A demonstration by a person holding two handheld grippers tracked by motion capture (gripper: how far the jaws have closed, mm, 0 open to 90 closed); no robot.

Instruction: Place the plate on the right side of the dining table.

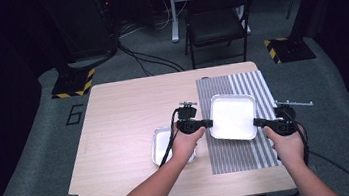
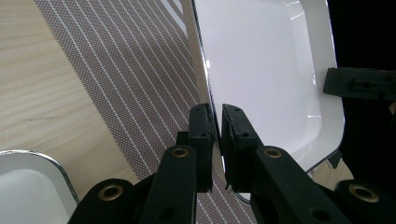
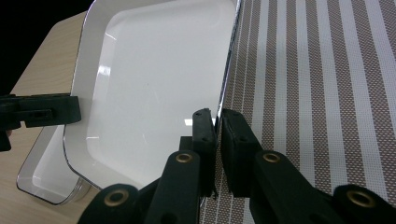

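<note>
A white square tray (image 1: 232,116) hangs a little above the striped placemat (image 1: 255,153), gripped at two opposite edges. My left gripper (image 1: 210,123) is shut on the tray's left rim (image 2: 208,79), jaws pinching the edge. My right gripper (image 1: 257,122) is shut on its right rim (image 3: 229,56). In the right gripper view the left gripper's black jaws (image 3: 51,111) clamp the far edge of the tray (image 3: 154,84). The left gripper view has the right gripper's jaw (image 2: 359,84) at the tray's (image 2: 261,70) far side.
A second, smaller white tray (image 1: 160,145) lies on the wooden table (image 1: 120,125) under my left hand, and its corner (image 2: 23,182) is near the left jaws. A black folding chair (image 1: 216,22) stands beyond the table's far edge.
</note>
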